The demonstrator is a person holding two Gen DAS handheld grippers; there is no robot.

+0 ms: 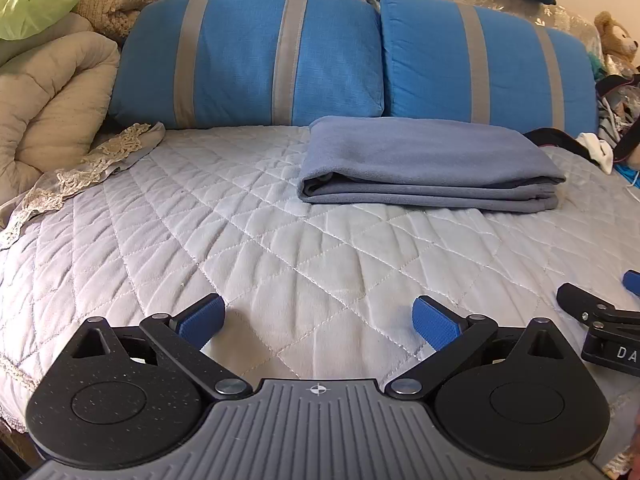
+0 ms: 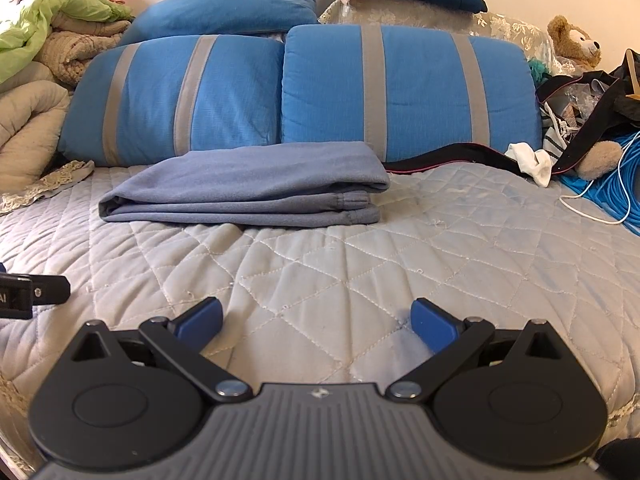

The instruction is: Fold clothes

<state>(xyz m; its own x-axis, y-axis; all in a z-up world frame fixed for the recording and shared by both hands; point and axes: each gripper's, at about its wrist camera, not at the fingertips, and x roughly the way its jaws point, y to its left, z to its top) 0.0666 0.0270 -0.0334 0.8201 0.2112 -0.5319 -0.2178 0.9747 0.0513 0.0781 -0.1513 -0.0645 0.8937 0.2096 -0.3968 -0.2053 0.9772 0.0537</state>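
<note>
Grey-blue cloth, the folded garment, is seen stacked in flat layers on the quilted bedspread, well ahead of both tongs. The left gripper and right gripper are spread wide, nothing held between them.

Folded garment is seen as soft matt cloth; bedcover is quilted, stitched fabric, w/ slight sheen.

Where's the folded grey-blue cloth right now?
The folded cloth lies on the quilted bedspread, just in front of the striped blue pillows, beyond both open claws.
</note>
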